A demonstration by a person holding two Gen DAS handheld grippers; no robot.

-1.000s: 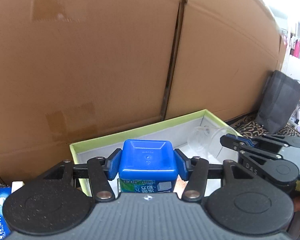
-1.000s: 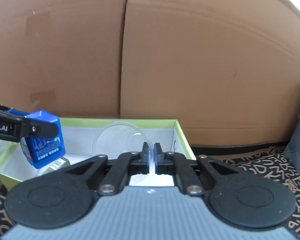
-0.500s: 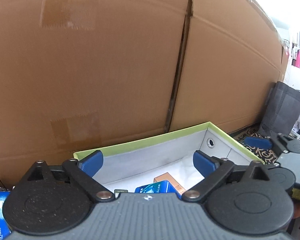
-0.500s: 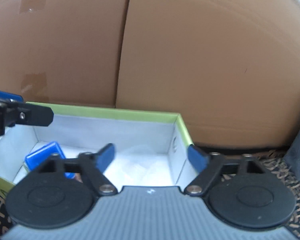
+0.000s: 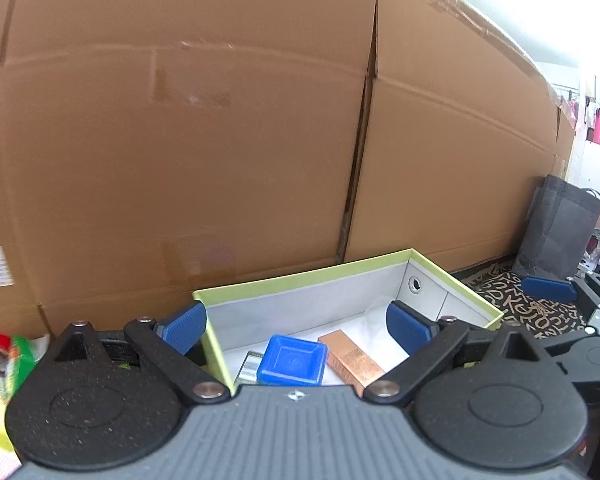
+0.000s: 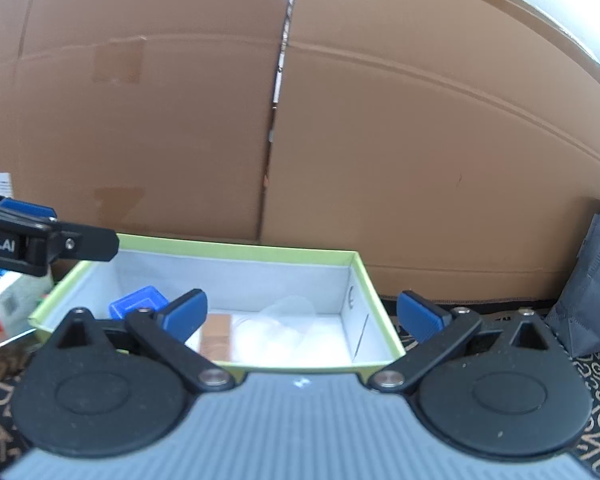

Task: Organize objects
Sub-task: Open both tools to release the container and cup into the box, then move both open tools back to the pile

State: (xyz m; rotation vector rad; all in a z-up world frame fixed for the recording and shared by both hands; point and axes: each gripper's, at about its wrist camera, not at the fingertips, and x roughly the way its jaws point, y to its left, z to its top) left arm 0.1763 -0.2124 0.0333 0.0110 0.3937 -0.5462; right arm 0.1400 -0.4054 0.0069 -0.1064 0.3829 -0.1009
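Note:
A green-rimmed box with a white inside stands against the cardboard wall; it also shows in the right wrist view. Inside lie a blue container, an orange-brown carton and a clear plastic cup. The blue container and the carton also show in the right wrist view. My left gripper is open and empty, above the box's near left corner. My right gripper is open and empty, above the box's near edge.
A tall cardboard wall stands right behind the box. Loose packages lie left of it. A dark grey bag stands at the right on a patterned black mat. More boxes show at the left.
Both grippers opened: the left let the blue container fall into the box, the right let go of the clear cup there. Both have since drawn back and up from the box.

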